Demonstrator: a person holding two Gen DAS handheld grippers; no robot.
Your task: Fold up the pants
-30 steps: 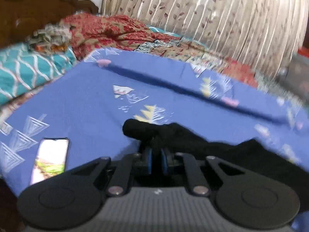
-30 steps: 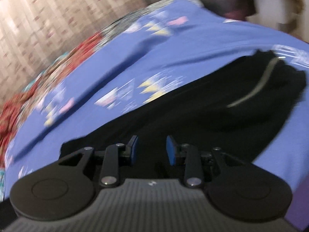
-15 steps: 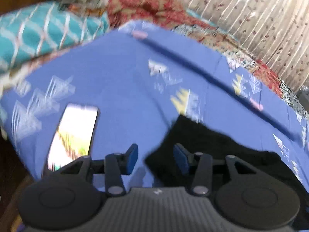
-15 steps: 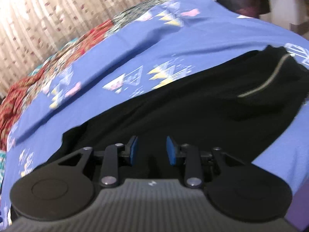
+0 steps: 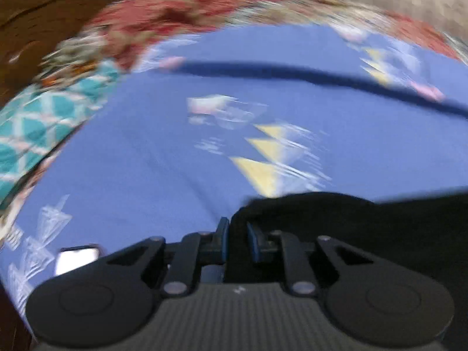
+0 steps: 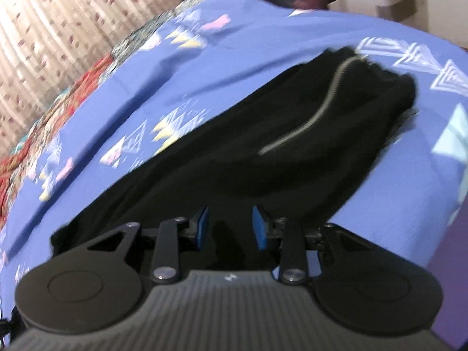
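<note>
Soft, limp black pants (image 6: 263,152) likely sag unless pinched at edges: left gripper (image 5: 236,241) closing on their hem, right gripper (image 6: 230,228) spread over cloth toward 12 o'clock.

Blue bedsheet (image 5: 146,152), beige curtain (image 6: 58,29), wooden headboard (image 5: 44,14)

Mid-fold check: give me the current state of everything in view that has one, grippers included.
Left gripper: jaws closing, black fabric of the pants end between its pads.
Right gripper: part open, black cloth between the pads; grip not clear.
Black pants: laid long across the bed, not yet folded over; pocket zipper closed.
Phone: lying on the sheet, screen lit.
Blue bedsheet: spread flat, one long crease.
</note>
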